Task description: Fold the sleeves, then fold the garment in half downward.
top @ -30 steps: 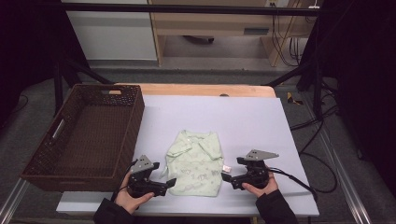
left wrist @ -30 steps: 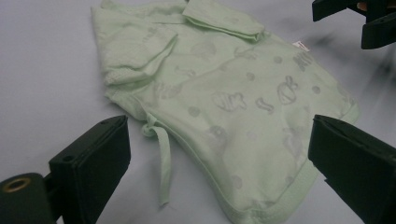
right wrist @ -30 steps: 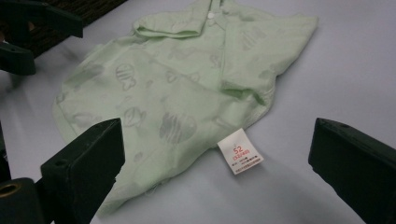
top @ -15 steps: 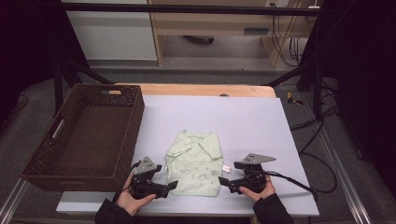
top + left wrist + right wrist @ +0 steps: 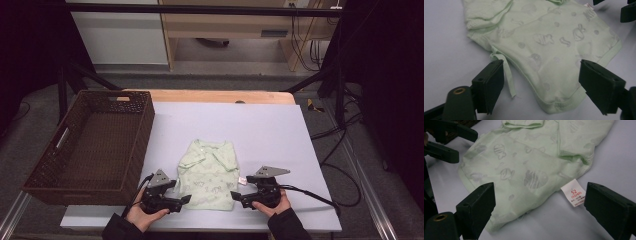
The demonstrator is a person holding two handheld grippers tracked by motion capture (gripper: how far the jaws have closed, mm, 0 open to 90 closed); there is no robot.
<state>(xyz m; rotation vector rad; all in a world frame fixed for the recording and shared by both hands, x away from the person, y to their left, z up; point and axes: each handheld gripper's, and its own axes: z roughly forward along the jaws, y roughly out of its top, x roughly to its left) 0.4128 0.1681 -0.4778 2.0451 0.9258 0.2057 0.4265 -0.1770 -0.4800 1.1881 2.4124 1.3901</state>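
A pale green baby garment (image 5: 207,172) with a faint animal print lies flat on the lilac sheet. My left gripper (image 5: 184,200) is at its near left corner. In the left gripper view the left gripper (image 5: 541,75) is open; its jaws have just been closing, with the hem corner (image 5: 554,105) and a tie string (image 5: 507,72) between them, untouched. My right gripper (image 5: 235,197) is at the near right corner. In the right gripper view it (image 5: 540,195) is open too; its jaws have just been closing either side of the hem and a white size label (image 5: 575,193).
A dark brown wicker basket (image 5: 145,130) stands on the left of the table, close to the garment. The lilac sheet (image 5: 260,125) stretches bare behind and to the right. Cables trail off the table's right side.
My right gripper has slid a little toward the near edge. The left hand has stayed where it was. The garment lies as before.
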